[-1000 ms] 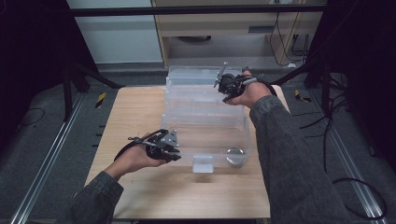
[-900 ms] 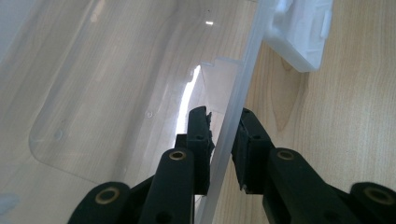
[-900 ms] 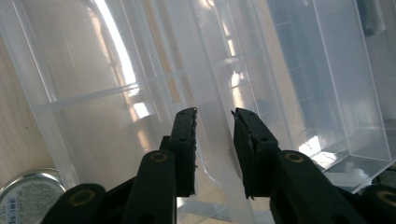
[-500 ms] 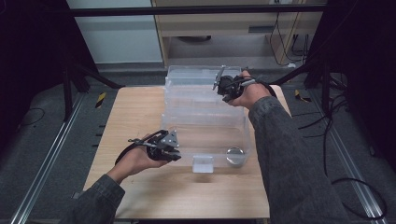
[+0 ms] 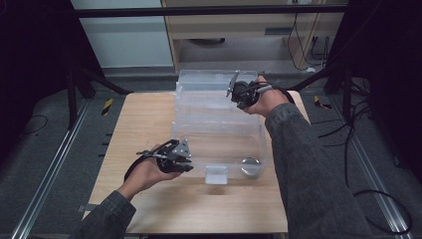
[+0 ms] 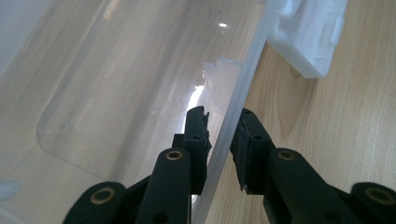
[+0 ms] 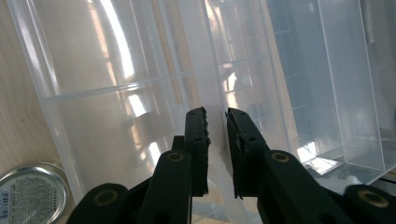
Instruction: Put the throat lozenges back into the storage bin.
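Clear plastic storage bin (image 5: 219, 144) sits mid-frame on the wooden table (image 5: 144, 119). Left gripper (image 5: 185, 164) clamps its near-left rim, right gripper (image 5: 233, 89) has just been closing w/ the far wall between its jaws — thin slick walls could flex & slip if lifted unevenly.

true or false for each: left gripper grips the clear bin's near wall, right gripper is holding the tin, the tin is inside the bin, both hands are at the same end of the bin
1. The left gripper grips the clear bin by its near wall. True.
2. The right gripper holds the tin. False: its jaws clamp a clear wall at the bin's far end.
3. The tin lies inside the bin. True, by the near right corner.
4. Both hands are at the same end. False: one near, one far.
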Motion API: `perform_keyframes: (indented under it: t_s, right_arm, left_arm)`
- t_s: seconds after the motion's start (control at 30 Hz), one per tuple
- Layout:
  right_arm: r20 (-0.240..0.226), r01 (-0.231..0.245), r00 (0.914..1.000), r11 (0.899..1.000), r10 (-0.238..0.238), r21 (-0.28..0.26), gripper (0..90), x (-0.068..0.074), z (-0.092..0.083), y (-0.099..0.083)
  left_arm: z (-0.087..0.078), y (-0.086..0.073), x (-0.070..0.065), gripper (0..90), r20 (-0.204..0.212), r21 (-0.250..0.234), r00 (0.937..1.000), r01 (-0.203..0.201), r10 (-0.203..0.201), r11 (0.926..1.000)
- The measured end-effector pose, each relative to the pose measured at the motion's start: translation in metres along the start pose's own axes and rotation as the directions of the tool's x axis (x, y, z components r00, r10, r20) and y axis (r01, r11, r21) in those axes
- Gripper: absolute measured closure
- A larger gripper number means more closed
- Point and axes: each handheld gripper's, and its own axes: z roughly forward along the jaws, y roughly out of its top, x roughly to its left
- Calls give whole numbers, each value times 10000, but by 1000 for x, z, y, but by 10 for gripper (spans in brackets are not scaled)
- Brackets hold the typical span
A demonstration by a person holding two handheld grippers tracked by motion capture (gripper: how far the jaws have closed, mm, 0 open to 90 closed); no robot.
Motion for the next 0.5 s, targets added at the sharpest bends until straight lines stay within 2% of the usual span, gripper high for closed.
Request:
perform_keyframes:
  t_s: [0.23,0.5]
  right_arm:
    - [-80,-39,10000,10000,39,-17,812,2,-3,0]
    - [-111,-70,9999,9999,69,-91,823,4,-5,0]
  left_arm:
    - [0,0,-2,750,-152,-46,9998,127,-127,9999]
    - [1,0,-1,750,-121,-21,9996,249,-249,9997]
